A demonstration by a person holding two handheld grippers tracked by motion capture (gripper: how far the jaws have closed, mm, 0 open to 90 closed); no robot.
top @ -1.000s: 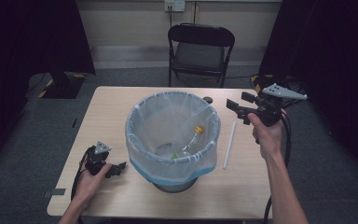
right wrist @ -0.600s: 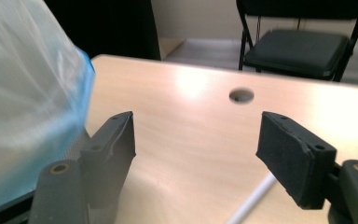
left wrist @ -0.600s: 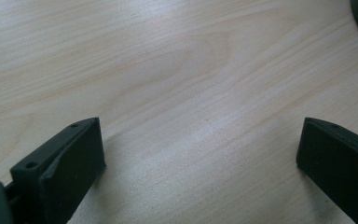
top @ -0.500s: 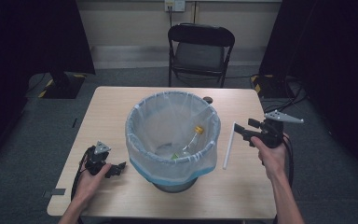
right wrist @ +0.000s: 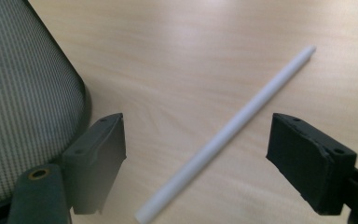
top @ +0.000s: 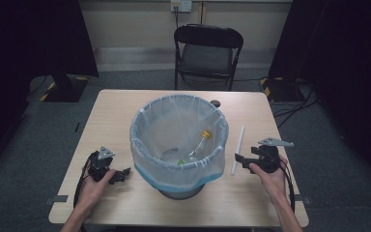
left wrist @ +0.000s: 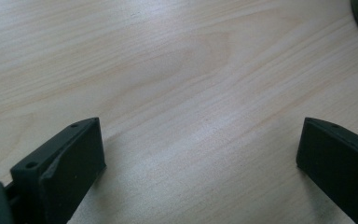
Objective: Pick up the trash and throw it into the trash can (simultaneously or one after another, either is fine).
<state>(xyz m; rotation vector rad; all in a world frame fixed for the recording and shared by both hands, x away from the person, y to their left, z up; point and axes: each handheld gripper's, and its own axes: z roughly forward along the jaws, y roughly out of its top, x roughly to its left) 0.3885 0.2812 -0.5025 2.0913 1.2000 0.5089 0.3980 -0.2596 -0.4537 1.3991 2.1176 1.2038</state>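
A bottle (top: 199,145) already lay in the lined bin (top: 145,145). The white stick (right wrist: 228,133) was still on the table (top: 125,106), at the bin's three o'clock. The right gripper (right wrist: 196,158) had just been opening its jaws wide, with the stick between them but not pinched. The left gripper (left wrist: 200,154) rested wide open, holding nothing.

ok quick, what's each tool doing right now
left tool: open, empty, over bare table.
right tool: open, jaws just opened wider, straddling the white stick, not gripping it.
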